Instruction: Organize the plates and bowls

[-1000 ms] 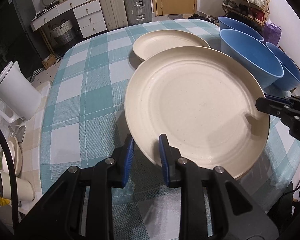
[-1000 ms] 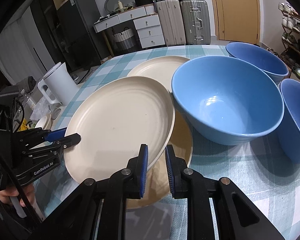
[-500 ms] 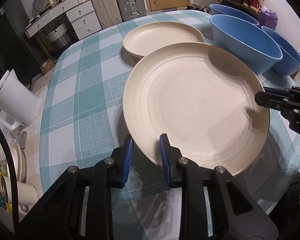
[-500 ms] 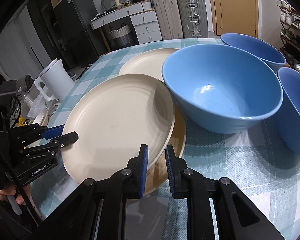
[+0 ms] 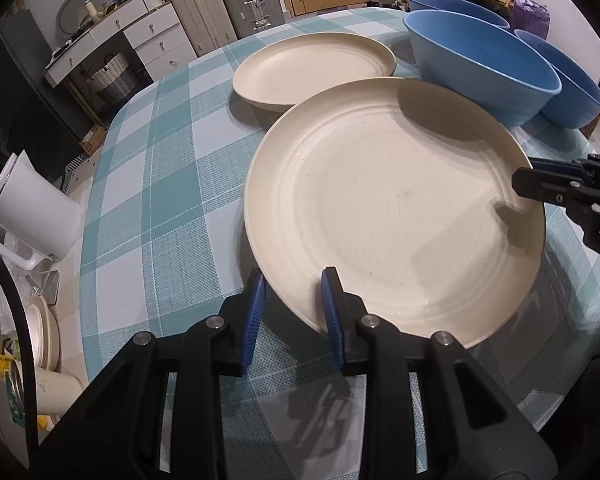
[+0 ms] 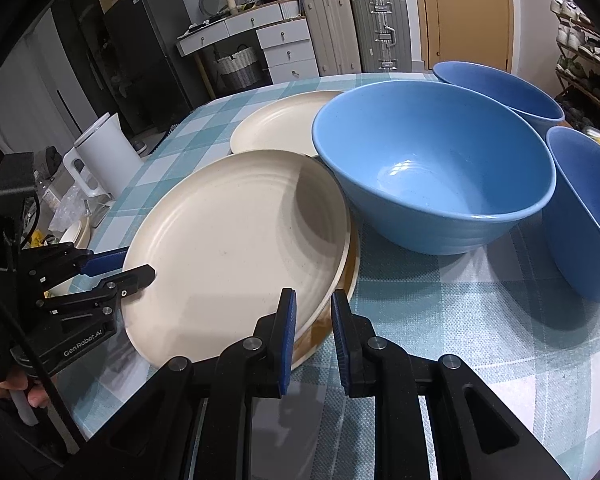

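Observation:
A large cream plate (image 5: 392, 208) (image 6: 236, 240) is held by both grippers, tilted over another cream plate whose rim (image 6: 350, 270) shows beneath it. My left gripper (image 5: 292, 300) is shut on its near rim; it shows in the right wrist view (image 6: 124, 266). My right gripper (image 6: 314, 320) is shut on the opposite rim; it shows in the left wrist view (image 5: 528, 180). A second cream plate (image 5: 316, 66) (image 6: 276, 124) lies farther back. Three blue bowls (image 6: 432, 164) (image 6: 500, 88) (image 6: 588, 208) stand to the right.
The table has a teal checked cloth (image 5: 152, 184). A white kettle (image 5: 28, 208) (image 6: 100, 152) stands off its left edge with cups and clutter (image 5: 40, 360). Drawers and suitcases (image 6: 336, 32) stand beyond the table.
The held plate has come lower, nearer the plate under it, and both grippers moved with it. The grips have not changed.

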Demonstrator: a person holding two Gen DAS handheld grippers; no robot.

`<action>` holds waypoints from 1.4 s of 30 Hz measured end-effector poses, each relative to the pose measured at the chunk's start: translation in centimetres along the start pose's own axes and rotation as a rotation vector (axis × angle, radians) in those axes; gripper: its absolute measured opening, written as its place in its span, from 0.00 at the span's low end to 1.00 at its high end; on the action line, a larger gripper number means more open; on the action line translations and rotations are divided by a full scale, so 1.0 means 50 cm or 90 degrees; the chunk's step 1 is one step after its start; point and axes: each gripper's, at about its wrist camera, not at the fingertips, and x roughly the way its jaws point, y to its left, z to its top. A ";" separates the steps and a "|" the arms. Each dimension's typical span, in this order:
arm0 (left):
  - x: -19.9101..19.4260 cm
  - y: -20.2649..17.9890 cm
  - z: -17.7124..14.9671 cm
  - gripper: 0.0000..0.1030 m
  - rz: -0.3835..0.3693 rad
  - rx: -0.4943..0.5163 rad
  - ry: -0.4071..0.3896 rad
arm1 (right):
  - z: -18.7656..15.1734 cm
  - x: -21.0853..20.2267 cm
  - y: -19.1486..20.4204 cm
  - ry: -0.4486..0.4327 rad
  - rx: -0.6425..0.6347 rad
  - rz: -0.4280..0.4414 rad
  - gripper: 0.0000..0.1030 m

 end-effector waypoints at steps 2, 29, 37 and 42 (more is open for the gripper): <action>0.001 -0.002 -0.001 0.25 0.001 0.003 0.001 | -0.002 0.000 0.001 0.000 -0.002 -0.004 0.18; 0.008 0.021 -0.004 0.36 -0.043 -0.011 0.002 | -0.007 0.010 0.001 0.002 -0.021 -0.043 0.21; -0.042 0.058 0.006 0.60 -0.082 -0.073 -0.064 | -0.002 -0.030 -0.001 -0.027 -0.021 -0.021 0.53; -0.096 0.079 0.017 0.79 -0.092 -0.114 -0.126 | 0.012 -0.081 0.006 -0.076 -0.047 0.004 0.81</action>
